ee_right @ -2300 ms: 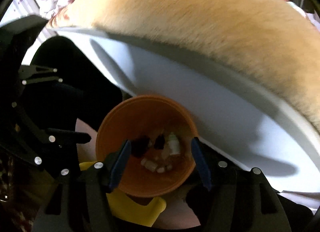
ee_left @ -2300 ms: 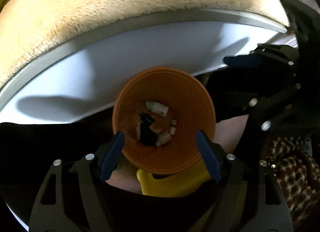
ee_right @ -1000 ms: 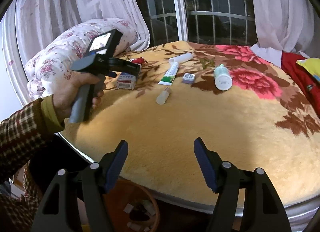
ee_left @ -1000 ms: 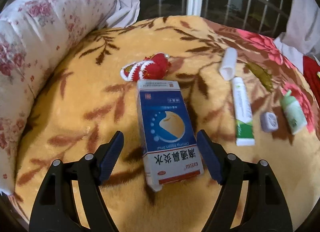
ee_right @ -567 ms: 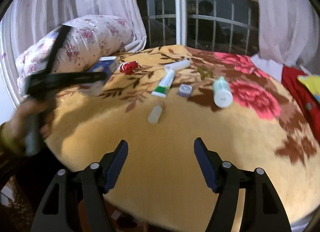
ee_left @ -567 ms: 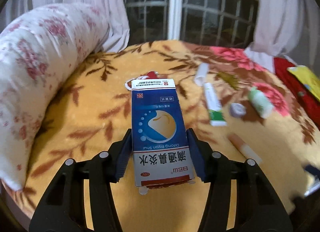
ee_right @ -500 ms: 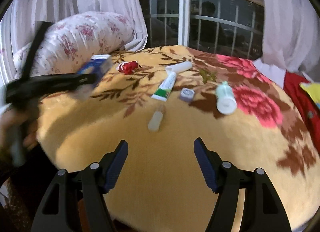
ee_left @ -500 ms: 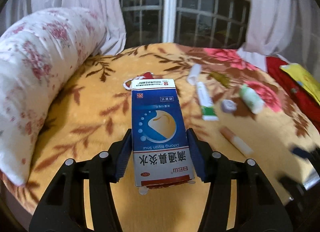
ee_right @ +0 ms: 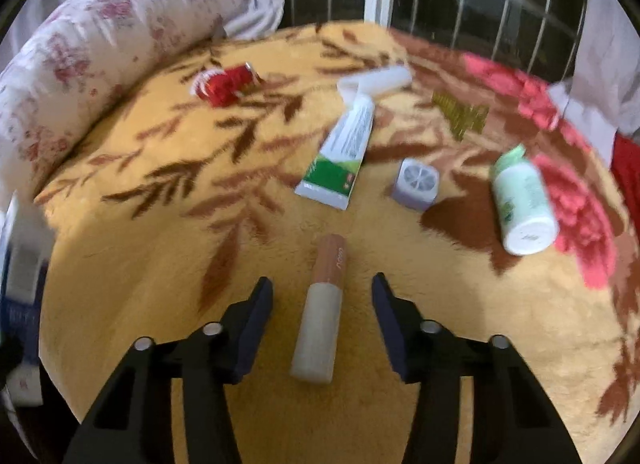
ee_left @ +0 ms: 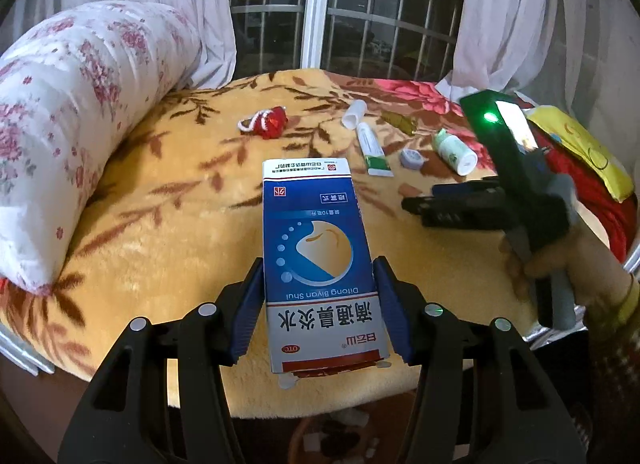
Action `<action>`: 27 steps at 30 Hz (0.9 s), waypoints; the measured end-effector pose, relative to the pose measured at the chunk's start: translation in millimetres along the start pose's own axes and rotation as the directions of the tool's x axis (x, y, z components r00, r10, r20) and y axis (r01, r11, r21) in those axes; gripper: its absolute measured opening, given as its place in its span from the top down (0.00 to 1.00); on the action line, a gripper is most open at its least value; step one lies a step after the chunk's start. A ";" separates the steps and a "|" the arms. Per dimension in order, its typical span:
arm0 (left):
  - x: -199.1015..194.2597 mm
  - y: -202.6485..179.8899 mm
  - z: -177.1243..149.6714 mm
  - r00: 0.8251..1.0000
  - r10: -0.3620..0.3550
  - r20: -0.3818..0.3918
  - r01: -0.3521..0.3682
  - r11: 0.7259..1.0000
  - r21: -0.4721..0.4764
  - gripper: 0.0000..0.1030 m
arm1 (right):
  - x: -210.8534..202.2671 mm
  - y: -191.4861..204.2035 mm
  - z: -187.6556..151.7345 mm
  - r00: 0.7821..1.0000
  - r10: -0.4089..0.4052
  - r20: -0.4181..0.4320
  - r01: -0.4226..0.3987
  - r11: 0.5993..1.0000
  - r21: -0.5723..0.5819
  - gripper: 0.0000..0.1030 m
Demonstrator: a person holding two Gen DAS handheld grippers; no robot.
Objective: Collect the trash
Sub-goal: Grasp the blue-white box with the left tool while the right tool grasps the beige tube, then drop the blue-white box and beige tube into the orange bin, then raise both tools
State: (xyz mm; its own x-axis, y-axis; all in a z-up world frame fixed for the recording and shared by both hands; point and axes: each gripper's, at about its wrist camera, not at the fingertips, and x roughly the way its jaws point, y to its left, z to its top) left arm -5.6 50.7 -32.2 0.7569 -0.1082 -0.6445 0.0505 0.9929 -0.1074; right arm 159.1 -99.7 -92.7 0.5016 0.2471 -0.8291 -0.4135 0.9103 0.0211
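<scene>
My left gripper [ee_left: 318,304] is shut on a blue and white medicine box [ee_left: 316,256] and holds it above the near edge of the yellow blanket [ee_left: 160,215]. An orange bin [ee_left: 340,440] with scraps shows dimly below it. My right gripper [ee_right: 322,306] is open low over the blanket [ee_right: 160,264], with a tan and white tube [ee_right: 322,308] lying between its fingers. The right gripper also shows in the left wrist view [ee_left: 448,207], hand-held at the right.
On the blanket lie a toothpaste tube [ee_right: 344,151], a white cylinder [ee_right: 380,81], a small lilac box [ee_right: 416,183], a green-capped white bottle [ee_right: 520,203] and a red knitted item [ee_right: 224,85]. A floral pillow [ee_left: 72,111] lies at left. A window stands behind.
My left gripper closed on the medicine box, lifted it and drew back toward the bed edge. My right gripper moved forward and down over the tan tube.
</scene>
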 end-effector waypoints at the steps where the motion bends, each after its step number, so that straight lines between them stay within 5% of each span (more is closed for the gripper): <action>1: 0.6 -0.3 -1.9 1.000 -0.007 -0.006 0.007 1.000 0.000 0.49 | 4.4 -2.3 1.0 0.999 0.022 -0.023 -0.022 1.000 0.019 0.71; 4: 0.0 -2.6 -8.2 1.000 -0.015 -0.016 0.015 1.000 0.004 0.48 | 7.3 -5.2 1.7 0.998 0.048 -0.048 -0.045 0.998 0.042 0.83; 18: -11.1 -14.1 -24.9 0.997 -0.070 -0.043 0.072 0.997 0.036 0.48 | -63.9 9.2 -28.0 0.989 0.109 0.104 -0.108 0.994 -0.016 0.83; 27: -29.2 -18.4 -63.2 0.972 -0.148 -0.182 0.168 0.980 0.102 0.48 | -124.4 47.5 -99.9 0.965 0.244 0.096 -0.231 0.964 -0.133 0.83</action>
State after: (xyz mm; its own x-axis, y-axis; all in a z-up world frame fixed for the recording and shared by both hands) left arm -69.8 32.6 -59.2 0.6100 -0.2612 -0.7481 0.2432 0.9603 -0.1369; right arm 1.2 -120.4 -44.4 0.4562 0.4928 -0.7410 -0.6152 0.7763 0.1375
